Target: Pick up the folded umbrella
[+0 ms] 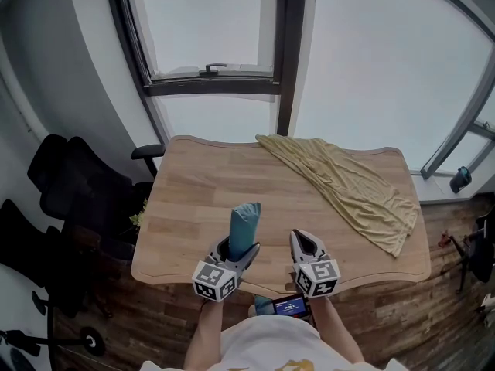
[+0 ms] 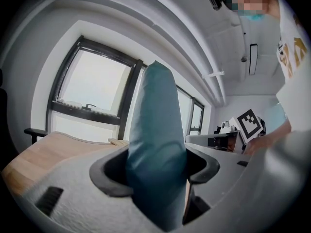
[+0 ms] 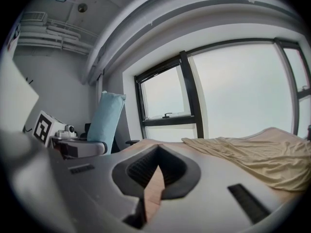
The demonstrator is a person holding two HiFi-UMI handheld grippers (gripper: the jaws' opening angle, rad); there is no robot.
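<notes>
The left gripper is being held pointing forward, its jaws being pressed onto the folded umbrella. The right gripper is being held just beside it, its jaws together and empty.

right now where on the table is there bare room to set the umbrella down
The left half of the table is bare wood, from its left edge across to the yellow cloth. The front strip ahead of the right tongs is free too. The back right is crowded: the cloth drapes diagonally to the right edge.
</notes>
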